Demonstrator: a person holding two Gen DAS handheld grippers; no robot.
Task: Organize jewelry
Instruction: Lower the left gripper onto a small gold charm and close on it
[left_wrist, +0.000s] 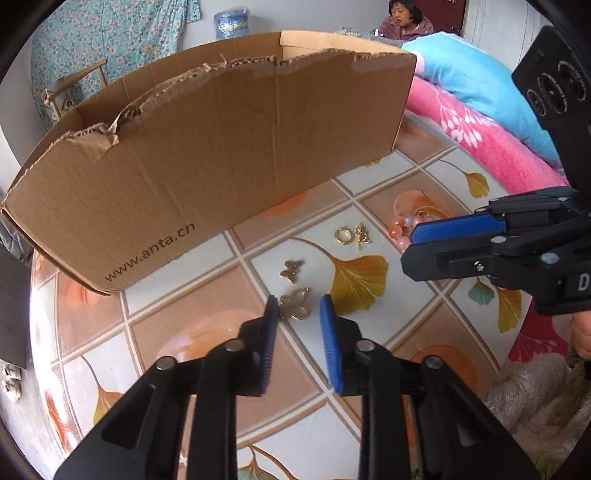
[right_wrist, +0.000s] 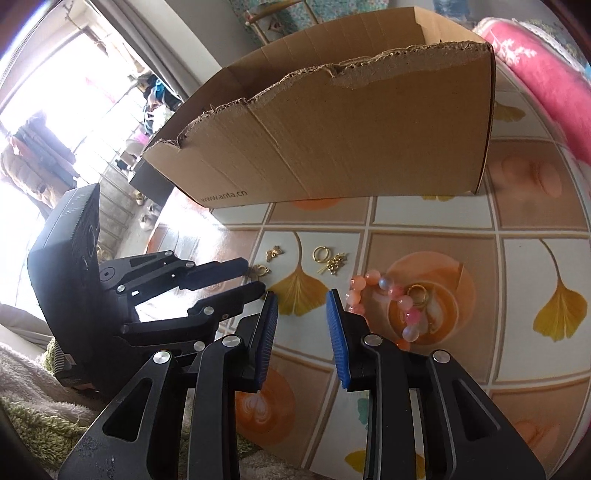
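Observation:
A gold open-work butterfly pendant lies on the tablecloth between the tips of my left gripper. The jaws are narrow, with a gap still showing beside the pendant. A smaller gold butterfly, a gold ring and a gold cluster charm lie just beyond. My right gripper stands open over a ginkgo leaf print with nothing between its pads. A pink and orange bead bracelet lies just right of its right finger, around a small gold ring.
A torn cardboard box, open on top, stands behind the jewelry. Rolled pink and blue blankets lie at the right. A fuzzy cloth lies at the table's near edge. A person sits in the background.

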